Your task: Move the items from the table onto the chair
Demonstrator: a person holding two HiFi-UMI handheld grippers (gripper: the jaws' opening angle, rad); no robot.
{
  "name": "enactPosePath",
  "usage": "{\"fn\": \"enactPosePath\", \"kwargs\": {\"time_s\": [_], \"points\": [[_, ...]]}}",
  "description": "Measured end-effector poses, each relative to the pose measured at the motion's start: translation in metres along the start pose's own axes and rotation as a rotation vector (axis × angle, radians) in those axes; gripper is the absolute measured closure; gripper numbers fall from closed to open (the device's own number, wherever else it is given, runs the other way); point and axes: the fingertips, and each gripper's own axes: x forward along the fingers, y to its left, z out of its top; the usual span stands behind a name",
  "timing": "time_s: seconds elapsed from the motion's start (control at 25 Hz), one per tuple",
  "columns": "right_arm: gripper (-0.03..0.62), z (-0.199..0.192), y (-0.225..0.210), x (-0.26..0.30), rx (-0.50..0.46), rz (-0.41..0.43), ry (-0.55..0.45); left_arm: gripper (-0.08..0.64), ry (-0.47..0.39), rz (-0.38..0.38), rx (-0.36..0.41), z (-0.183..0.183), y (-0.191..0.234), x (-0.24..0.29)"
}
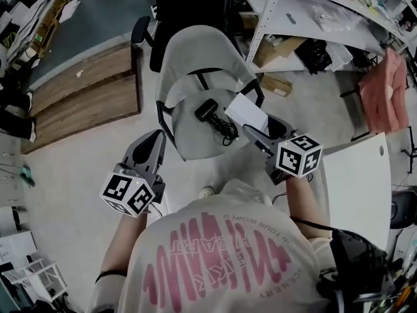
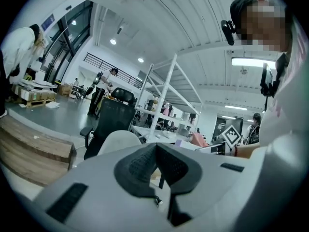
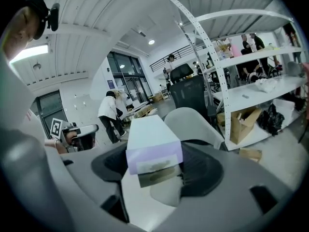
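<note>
Head camera overhead, gripper cameras low (chair point(image 1: 195, 54) in all)

White rectangular cardboard box point(image 3: 150, 137) is faced lilac at one end. Pale grey moulded plastic chair point(image 1: 189, 57) is noted, black corded device point(image 1: 210, 111) too. Left gripper point(image 1: 156, 141) and right gripper point(image 1: 251, 132) are finished grey, pads black, cubes patterned with black-and-white squares. White T-shirt point(image 1: 221, 259) is printed pink.

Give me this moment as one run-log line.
right claw: shut on white box over chair seat | left claw: shut, empty | seat: black device with cable lying there
</note>
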Motion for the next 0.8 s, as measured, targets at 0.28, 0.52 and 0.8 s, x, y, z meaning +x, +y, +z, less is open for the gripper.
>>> {"fn": "enactPosePath", "kwargs": {"time_s": [0.28,0.52,0.8], "points": [[0.268,-0.012,-0.018,0.032,0.059,-0.064,0.052,0.552,0.003,0.071,-0.041,-0.006,0.019,-0.009],[0.268,-0.03,-0.042,0.059,0.116,-0.085,0.124,0.552,0.011,0.106,-0.087,-0.004,0.033,0.001],[0.268,-0.059,-0.097,0.091,0.161,-0.144,0.196,0.552,-0.045,0.095,-0.133,0.003,0.043,0.018]]}}
